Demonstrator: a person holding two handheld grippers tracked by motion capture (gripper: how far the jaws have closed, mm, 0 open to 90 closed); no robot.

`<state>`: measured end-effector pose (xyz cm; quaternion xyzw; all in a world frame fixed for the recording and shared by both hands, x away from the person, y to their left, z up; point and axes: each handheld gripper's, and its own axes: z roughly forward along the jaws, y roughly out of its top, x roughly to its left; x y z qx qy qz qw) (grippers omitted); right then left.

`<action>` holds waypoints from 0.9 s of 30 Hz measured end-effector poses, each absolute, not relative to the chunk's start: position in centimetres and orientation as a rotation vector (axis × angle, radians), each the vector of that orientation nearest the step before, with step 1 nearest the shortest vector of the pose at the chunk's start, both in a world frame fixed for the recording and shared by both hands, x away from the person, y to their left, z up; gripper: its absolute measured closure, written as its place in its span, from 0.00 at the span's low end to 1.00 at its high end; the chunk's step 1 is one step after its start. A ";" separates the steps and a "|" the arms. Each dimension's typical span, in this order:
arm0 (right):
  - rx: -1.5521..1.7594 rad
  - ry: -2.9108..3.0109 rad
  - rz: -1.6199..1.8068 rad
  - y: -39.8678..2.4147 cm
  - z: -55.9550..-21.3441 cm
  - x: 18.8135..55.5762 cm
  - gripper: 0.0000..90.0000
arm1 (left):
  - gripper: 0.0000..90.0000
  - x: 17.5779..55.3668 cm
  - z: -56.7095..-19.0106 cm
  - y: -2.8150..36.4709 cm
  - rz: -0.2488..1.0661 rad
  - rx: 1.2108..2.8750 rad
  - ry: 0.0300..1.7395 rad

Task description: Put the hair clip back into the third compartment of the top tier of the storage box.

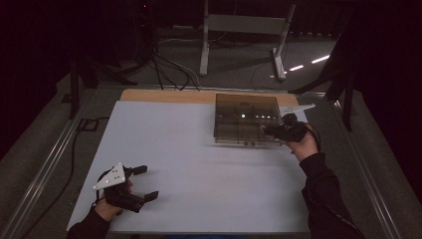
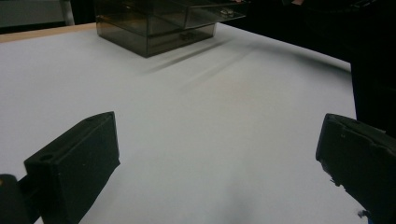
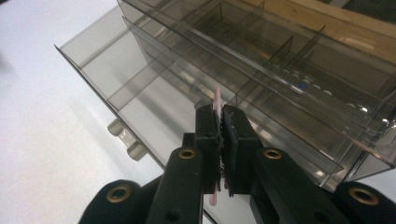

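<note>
Pinching a thin pink strip (image 3: 217, 100), the right hand-held gripper (image 3: 221, 116) hovers over the smoky drawer box (image 3: 140, 70).

Black hand-held grippers, dark long sleeves

The left gripper (image 1: 144, 183) has blocky black fingers (image 2: 77, 163) and a grey three-cornered plate with dark dots; the right gripper (image 3: 221, 122) shows brass-ringed screw holes along its black arms; a thin black cable trails from it

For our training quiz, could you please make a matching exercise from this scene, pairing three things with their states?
Things:
1. left gripper
2. right gripper
3. smoked plastic drawer box

States:
A. one drawer pulled out
B. fingers wide apart above bare white table
C. fingers shut on a thin pink strip

Pairs: 1-B, 2-C, 3-A
</note>
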<state>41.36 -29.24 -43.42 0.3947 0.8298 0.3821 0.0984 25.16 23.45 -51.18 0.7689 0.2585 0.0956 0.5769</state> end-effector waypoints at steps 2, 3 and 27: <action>1.177 2.460 1.121 -29.3 -43.5 41.4 0.95 | 0.01 25.2 -51.2 23.5 0.220 1.797 0.611; 1.179 2.462 1.119 -29.3 -43.5 41.4 0.95 | 0.01 25.2 -51.2 23.5 0.222 1.800 0.611; 1.216 2.361 1.239 -28.9 -41.9 40.9 0.49 | 0.01 25.2 -51.2 23.5 0.220 1.800 0.608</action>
